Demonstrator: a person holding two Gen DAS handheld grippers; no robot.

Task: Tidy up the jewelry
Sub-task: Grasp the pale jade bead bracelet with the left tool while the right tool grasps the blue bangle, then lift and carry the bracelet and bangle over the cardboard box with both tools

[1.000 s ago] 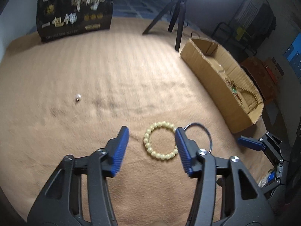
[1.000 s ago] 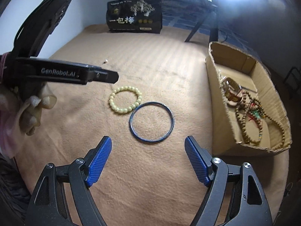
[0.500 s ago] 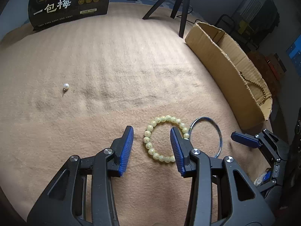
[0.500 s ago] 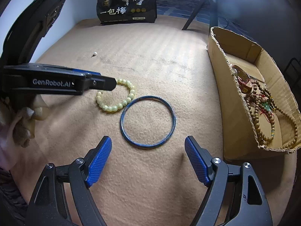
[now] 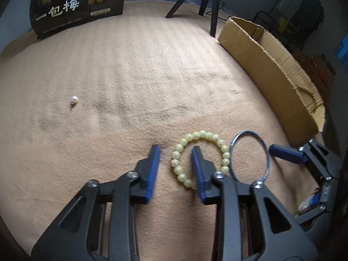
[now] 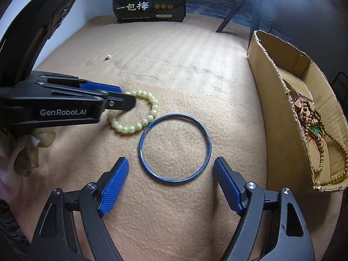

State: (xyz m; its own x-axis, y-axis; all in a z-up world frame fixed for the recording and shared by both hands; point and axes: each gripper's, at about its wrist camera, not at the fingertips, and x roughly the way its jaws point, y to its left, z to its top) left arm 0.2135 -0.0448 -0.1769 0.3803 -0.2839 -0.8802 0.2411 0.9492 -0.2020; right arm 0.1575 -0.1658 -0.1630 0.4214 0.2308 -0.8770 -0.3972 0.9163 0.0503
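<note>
Tan felt cloth covers the counter, with a black printed bag standing at the far edge and black tripod legs to its right. Left gripper: jaws apart, straddling the left arc of a pale green beaded bracelet; one blue pad outside the ring, the other inside it, low over the cloth. Whether the pads touch the beads cannot be told. Touching the bracelet's right side lies a thin blue metal bangle, flat on the cloth. Right gripper: jaws wide apart, just near of the bangle, holding nothing. A small white pearl earring sits alone, well apart to the far left.

Right wrist view looks into the open brown cardboard box at the right edge: brown wooden bead strands heaped inside. Left wrist view shows only the box's outer wall and torn rim, contents hidden. Right wrist view also shows the left gripper from the side.
</note>
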